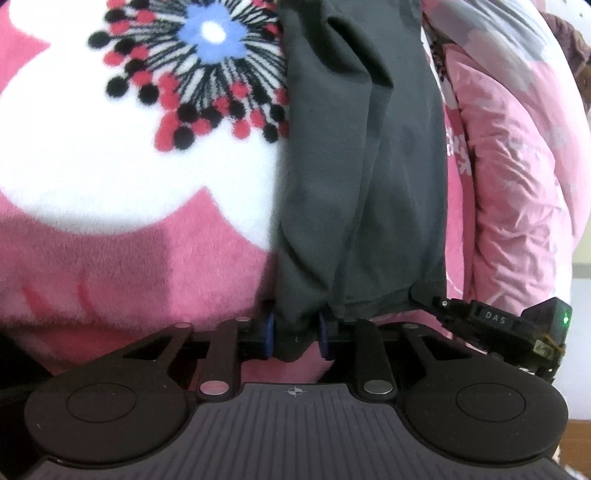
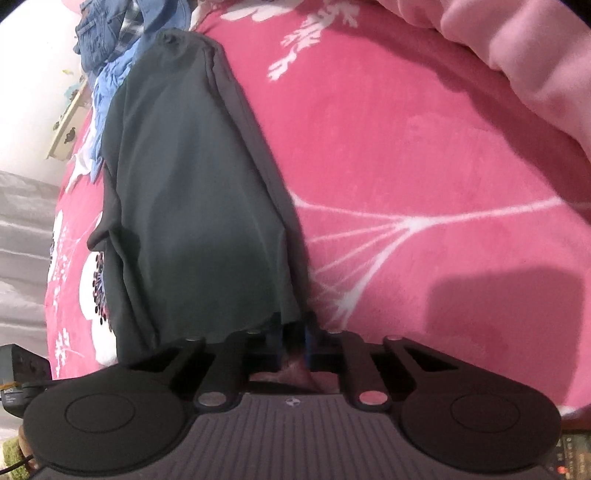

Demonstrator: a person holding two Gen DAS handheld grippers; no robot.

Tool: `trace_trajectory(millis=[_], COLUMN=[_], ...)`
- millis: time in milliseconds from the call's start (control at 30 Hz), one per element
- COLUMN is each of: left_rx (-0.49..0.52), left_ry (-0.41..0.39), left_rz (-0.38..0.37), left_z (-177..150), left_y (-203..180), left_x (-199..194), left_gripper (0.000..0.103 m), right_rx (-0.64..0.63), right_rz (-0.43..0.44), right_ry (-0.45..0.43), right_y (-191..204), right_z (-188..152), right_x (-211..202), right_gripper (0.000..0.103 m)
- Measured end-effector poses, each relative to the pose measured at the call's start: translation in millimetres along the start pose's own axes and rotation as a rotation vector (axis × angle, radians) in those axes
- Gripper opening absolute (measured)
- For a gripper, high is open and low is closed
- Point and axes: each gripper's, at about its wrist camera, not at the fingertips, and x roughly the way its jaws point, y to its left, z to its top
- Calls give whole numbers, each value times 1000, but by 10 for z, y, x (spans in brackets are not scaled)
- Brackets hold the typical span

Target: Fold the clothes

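Left wrist view: left tongs (image 1: 295, 334) are clamping the near edge of a dark grey garment (image 1: 354, 166), blue pads (image 1: 269, 332) pressing on a bunched fold of cloth between them. Just to the right, the right tongs (image 1: 441, 304) are pinching the same hem at its corner; a green light is glowing on that tool's body. Garment is stretching away from the tongs in long folds, lying over a pink blanket (image 1: 110, 266) with a large white flower print and a blue-centred black-and-red burst. Further right, a pale pink quilt (image 1: 517, 166) is bunching up alongside the garment.

Right wrist view: right tongs (image 2: 294, 338) are sitting nearly closed on the near right corner of the garment (image 2: 184, 192); the cloth is hanging into the narrow gap, and the grip itself is partly hidden by the drape. Garment is running away to the upper left over the blanket (image 2: 406, 147), here deep pink with white dandelion lines. At its far end, a blue cloth (image 2: 110, 77) and denim (image 2: 96, 33) are lying heaped, touching the garment's far edge. Quilt (image 2: 517, 44) is lying along the upper right.
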Motion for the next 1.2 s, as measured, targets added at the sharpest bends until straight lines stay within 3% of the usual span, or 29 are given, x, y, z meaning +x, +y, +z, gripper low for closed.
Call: trace_trajectory(millis=[167,333,600,833,1200], left_rx=[13,2,-108,-174,-234], left_ry=[-12,-26,-81,-162,-290], left_rz=[-4,-42,-193,-288,-326], left_z=[-11,-25,81,382,1140], left_y=[-37,-58,-102,-157,-156], left_x=[-48,-173,-486,-680,-749], left_gripper=[10,9,8,8,7], right_rx=[38,83,86,81,101], right_rz=[54,125,212,278,372], right_ry=[-19,-59,-137,-192,-241], right_y=[0,6,201,436,695], right_z=[-4,2,162,466,1097], right_x=[-90,-267,-467,-509,-233], right_gripper=[5,5,5,5,5])
